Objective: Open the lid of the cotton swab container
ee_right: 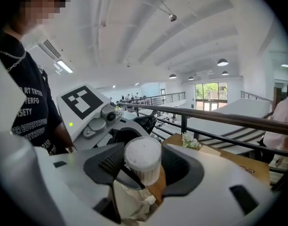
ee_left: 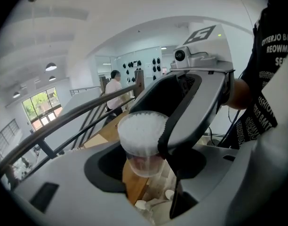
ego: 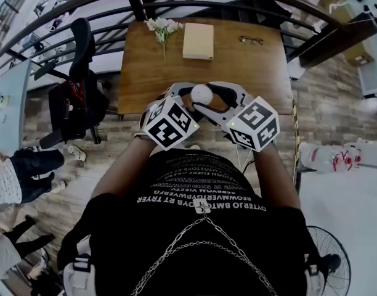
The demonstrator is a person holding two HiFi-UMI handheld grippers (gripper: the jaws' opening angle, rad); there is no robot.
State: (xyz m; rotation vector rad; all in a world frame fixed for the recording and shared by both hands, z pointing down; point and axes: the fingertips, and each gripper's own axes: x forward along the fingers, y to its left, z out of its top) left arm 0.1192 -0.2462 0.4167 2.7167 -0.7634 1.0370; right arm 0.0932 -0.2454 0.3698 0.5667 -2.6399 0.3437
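Above the near edge of the wooden table (ego: pixel 250 73), in front of the person's chest, the two grippers meet from opposite sides with one small thing between them. The left gripper (ee_left: pixel 146 168) slopes downward, and its jaws are clamped on the clear lower body of the cotton swab container (ee_left: pixel 140 135). The container is off the table and, as far as I can judge, carried by that grip alone.

The right gripper (ee_right: pixel 144 171) comes in from the other side, and its jaws stand wide apart around the container's upper part. Its ribbed pad (ee_right: pixel 110 166) is just beside the wall, perhaps grazing it, while the opposite pad leaves a plain gap, so nothing is pressed.

The container stands roughly upright, its long axis running up and down, crosswise to both pairs of jaws. Its top lies in the right gripper's opening and its base in the left's. White swab tips (ee_right: pixel 142 150) fill the top, and I cannot tell whether a clear lid sits over them. If one does, the right gripper is the nearer to take it, by closing on the rim above the left jaws and drawing upward along that axis.
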